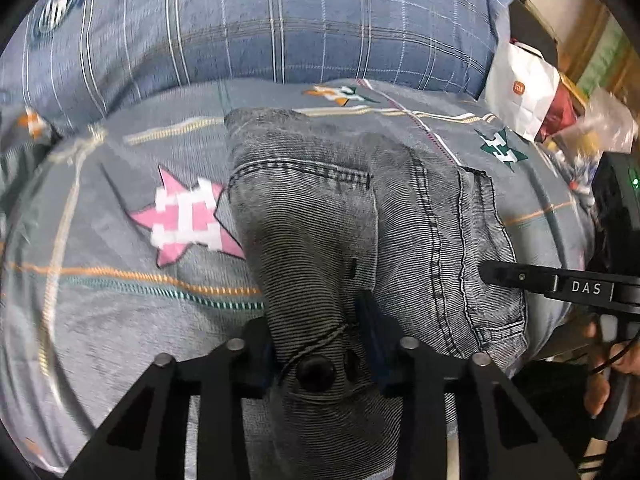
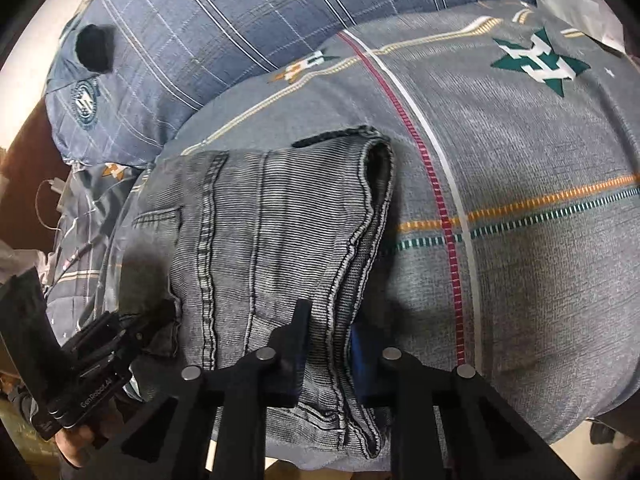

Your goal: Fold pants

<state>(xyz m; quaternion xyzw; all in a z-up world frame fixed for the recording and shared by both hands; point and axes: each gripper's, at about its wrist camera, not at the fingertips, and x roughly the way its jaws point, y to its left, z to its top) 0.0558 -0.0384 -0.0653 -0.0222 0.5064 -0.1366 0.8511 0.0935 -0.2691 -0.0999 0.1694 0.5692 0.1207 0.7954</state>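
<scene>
Grey jeans (image 1: 320,240) lie folded on a star-printed grey bedsheet (image 1: 120,300); left gripper (image 1: 320,352) pinches their buttoned waistband, right gripper (image 2: 326,356) clamps the hem; white paper bag (image 1: 520,92) beside a plaid pillow (image 1: 280,20).

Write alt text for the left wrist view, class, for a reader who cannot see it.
The left claw is shut on a bunched end of grey jeans, which lie folded on a grey bedsheet printed with a pink star. The right claw reaches in from the right onto the jeans' other edge; a blue plaid pillow lies behind.
</scene>
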